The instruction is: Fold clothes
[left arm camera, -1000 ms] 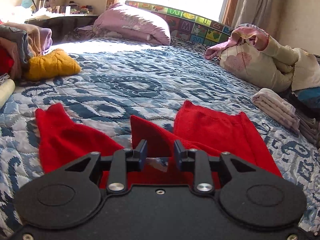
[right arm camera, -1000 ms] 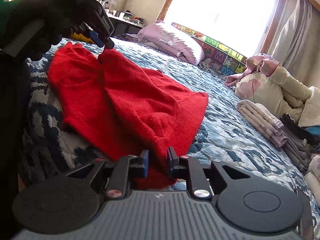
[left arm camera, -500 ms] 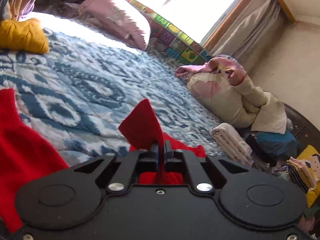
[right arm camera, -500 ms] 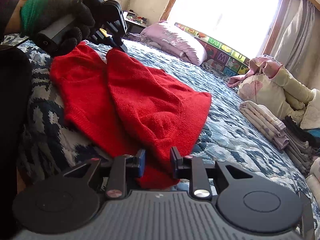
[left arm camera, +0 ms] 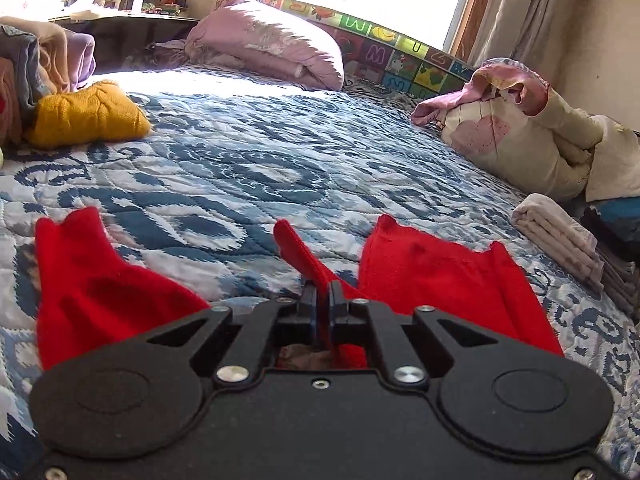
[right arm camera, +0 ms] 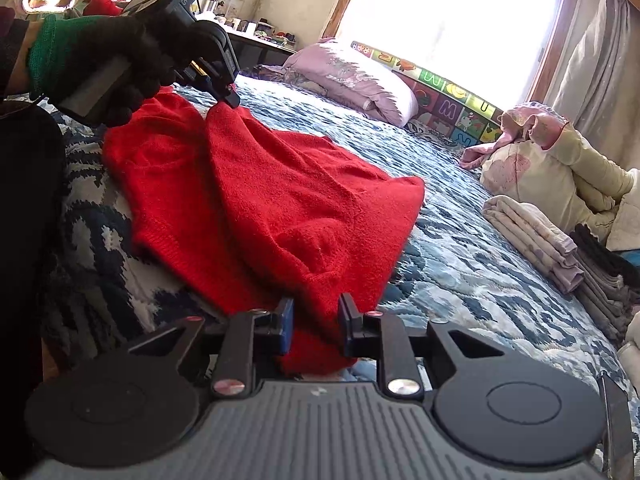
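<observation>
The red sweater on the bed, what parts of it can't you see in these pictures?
- Left wrist view: the near part of the red knitted sweater is hidden under the black left gripper, shut on a raised fold.
- Right wrist view: its near hem is covered by the right gripper; the fingers are closing with cloth between them.
- Right wrist view: its far corner is behind the gloved hand.
- Its underside lies against the blue patterned quilt.

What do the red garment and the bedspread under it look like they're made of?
Red garment: looks like a soft knit, maybe wool or acrylic. The surface is fuzzy and matte, with a ribbed hem, and it drapes limply from the left hand-held gripper. Bedspread: seems to be quilted cotton or a cotton blend, matte, with stitched lines puckering a blue and white print. The exact fibre can't be told for either.
</observation>
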The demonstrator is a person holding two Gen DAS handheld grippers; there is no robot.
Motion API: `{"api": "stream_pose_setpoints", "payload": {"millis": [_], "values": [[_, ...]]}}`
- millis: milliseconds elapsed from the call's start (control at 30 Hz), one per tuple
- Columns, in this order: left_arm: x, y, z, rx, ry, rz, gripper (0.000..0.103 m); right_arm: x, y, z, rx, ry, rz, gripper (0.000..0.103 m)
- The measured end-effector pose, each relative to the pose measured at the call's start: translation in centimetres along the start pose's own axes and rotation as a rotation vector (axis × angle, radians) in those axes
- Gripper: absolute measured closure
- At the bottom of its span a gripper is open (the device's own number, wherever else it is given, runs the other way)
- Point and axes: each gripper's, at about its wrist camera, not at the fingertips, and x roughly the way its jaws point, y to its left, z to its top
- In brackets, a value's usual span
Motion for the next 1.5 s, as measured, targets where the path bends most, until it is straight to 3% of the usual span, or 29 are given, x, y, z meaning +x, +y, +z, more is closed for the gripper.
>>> {"api": "stream_pose_setpoints", "payload": {"millis": [67, 167, 300, 367, 467, 567, 667, 767, 833, 933, 1067, 1133, 1233, 1367, 1500], "values": [[-0.5, 0.0, 0.2, -0.004, -0.017, -0.012, 0.100, -0.1, -0.1, 0.0, 0.005, 0.000, 0.002, 0.081], [0.0, -0.2, -0.2, 0.041, 0.018, 0.042, 0.099, -0.1, -0.3, -0.1, 0.010, 0.002, 0.006, 0.081], [-1.1, 0.1, -0.1, 0.016, -0.024, 0.028, 0.099, -0.2, -0.5, 0.0, 0.016, 0.007, 0.011, 0.081], [-1.2, -0.4, -0.3, 0.065, -0.026, 0.037, 0.099, -0.4, -0.6, 0.0, 0.019, 0.007, 0.012, 0.081], [-0.8, -0.4, -0.6, 0.069, -0.007, 0.064, 0.099, -0.7, -0.6, 0.0, 0.013, -0.007, -0.007, 0.072], [-1.4, -0.6, -0.3, 0.076, -0.051, 0.056, 0.099, -0.8, -0.8, -0.1, 0.020, -0.018, -0.016, 0.071], [0.5, -1.0, -1.2, 0.157, 0.075, 0.109, 0.099, -0.2, -0.9, -0.3, 0.027, 0.025, 0.022, 0.071], [0.0, -1.0, -1.0, 0.166, 0.054, 0.173, 0.082, -0.4, -0.9, 0.0, 0.017, 0.037, 0.021, 0.071], [-1.7, -1.0, -0.1, 0.157, -0.031, 0.206, 0.081, -0.7, -0.9, 0.2, 0.010, 0.037, 0.019, 0.071], [-2.4, -2.3, 0.9, 0.144, -0.031, 0.073, 0.081, -1.3, -0.8, 0.5, -0.004, 0.012, 0.026, 0.071], [0.3, -7.1, 1.4, 0.136, 0.064, -0.136, 0.081, -1.2, -0.6, 0.9, -0.022, -0.026, 0.038, 0.071], [2.9, -9.8, 1.5, 0.127, 0.117, -0.201, 0.081, -0.7, -0.7, 1.0, -0.010, -0.040, 0.053, 0.071], [8.0, -12.9, 1.6, 0.090, 0.219, -0.238, 0.081, 0.5, -0.9, 1.2, 0.011, -0.054, 0.080, 0.070], [13.1, -15.6, 0.8, 0.072, 0.324, -0.252, 0.081, 1.7, -1.4, 0.9, 0.071, -0.006, 0.122, 0.068], [14.9, -16.4, 0.7, 0.014, 0.350, -0.285, 0.084, 1.8, -2.3, 0.6, 0.133, 0.018, 0.166, 0.067]]}}
